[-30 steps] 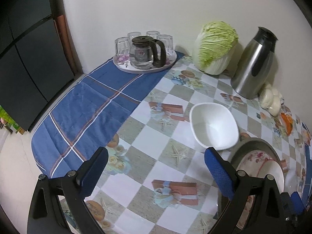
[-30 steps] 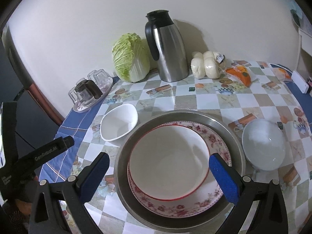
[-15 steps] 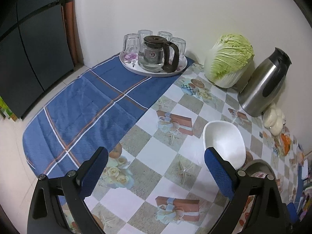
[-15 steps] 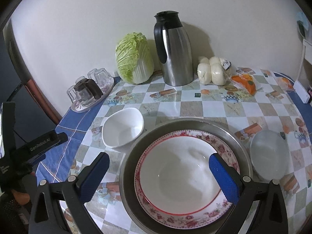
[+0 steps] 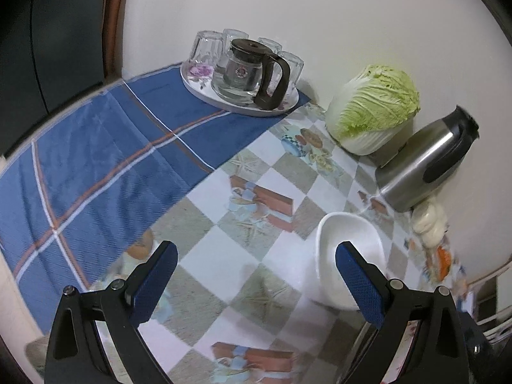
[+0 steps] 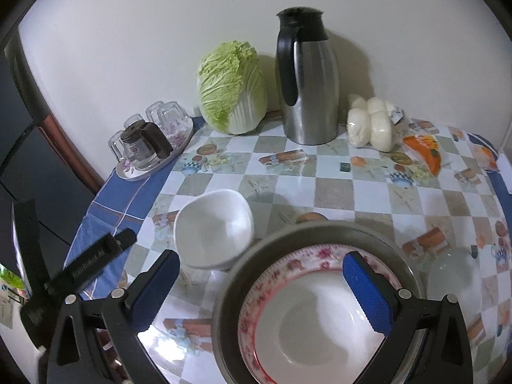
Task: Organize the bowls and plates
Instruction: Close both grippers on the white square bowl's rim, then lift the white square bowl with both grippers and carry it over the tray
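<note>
A small white squarish bowl (image 6: 213,228) sits on the checked tablecloth left of a dark metal tray (image 6: 320,225). The tray holds a floral-rimmed plate (image 6: 288,257) with a red-rimmed white bowl (image 6: 307,323) on it. A clear glass bowl (image 6: 454,275) lies right of the tray. My right gripper (image 6: 262,284) is open and empty, above the tray's near left part. My left gripper (image 5: 256,278) is open and empty; the white bowl (image 5: 348,249) lies behind its right finger.
A glass teapot with upturned glasses stands on a round tray (image 5: 240,96) on a blue cloth (image 5: 96,166) at the back left. A cabbage (image 6: 232,88), a steel thermos jug (image 6: 307,80), bagged buns (image 6: 371,121) and an orange packet (image 6: 422,153) line the wall.
Both grippers moved left. In the left view the tray slid out of sight and the white bowl shifted toward the right finger. In the right view the tray and glass bowl shifted right and down.
</note>
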The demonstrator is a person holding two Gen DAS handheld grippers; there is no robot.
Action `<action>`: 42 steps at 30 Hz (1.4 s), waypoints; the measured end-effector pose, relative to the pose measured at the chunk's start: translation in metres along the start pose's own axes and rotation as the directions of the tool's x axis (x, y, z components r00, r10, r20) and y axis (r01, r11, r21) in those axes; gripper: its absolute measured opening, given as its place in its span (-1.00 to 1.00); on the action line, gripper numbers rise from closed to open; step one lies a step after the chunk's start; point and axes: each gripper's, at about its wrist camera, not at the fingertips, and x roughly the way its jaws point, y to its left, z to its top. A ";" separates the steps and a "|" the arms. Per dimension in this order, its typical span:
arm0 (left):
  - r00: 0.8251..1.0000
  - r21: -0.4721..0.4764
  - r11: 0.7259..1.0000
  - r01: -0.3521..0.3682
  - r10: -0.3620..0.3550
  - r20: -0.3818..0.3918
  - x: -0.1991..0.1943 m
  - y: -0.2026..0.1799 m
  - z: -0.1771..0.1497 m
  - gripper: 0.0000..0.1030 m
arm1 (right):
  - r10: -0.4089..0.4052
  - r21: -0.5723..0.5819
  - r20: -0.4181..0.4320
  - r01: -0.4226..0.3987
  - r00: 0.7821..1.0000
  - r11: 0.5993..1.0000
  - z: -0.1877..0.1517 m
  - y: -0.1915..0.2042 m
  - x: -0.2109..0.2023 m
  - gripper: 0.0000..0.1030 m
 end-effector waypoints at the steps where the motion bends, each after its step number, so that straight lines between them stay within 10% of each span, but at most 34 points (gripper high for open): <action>1: 1.000 -0.005 1.000 0.014 -0.014 -0.008 0.003 -0.001 0.000 0.93 | -0.005 0.000 -0.011 0.005 1.000 1.000 0.006 0.000 0.004 1.00; 20: 0.989 0.073 0.997 0.025 -0.014 -0.145 0.064 -0.016 -0.006 0.92 | -0.155 -0.021 -0.203 0.154 0.967 0.988 0.050 0.006 0.093 0.96; 42: 0.957 0.045 0.982 0.184 -0.168 -0.238 0.091 -0.033 -0.024 -0.23 | -0.237 -0.148 -0.281 0.202 0.930 0.968 0.031 0.041 0.150 -0.70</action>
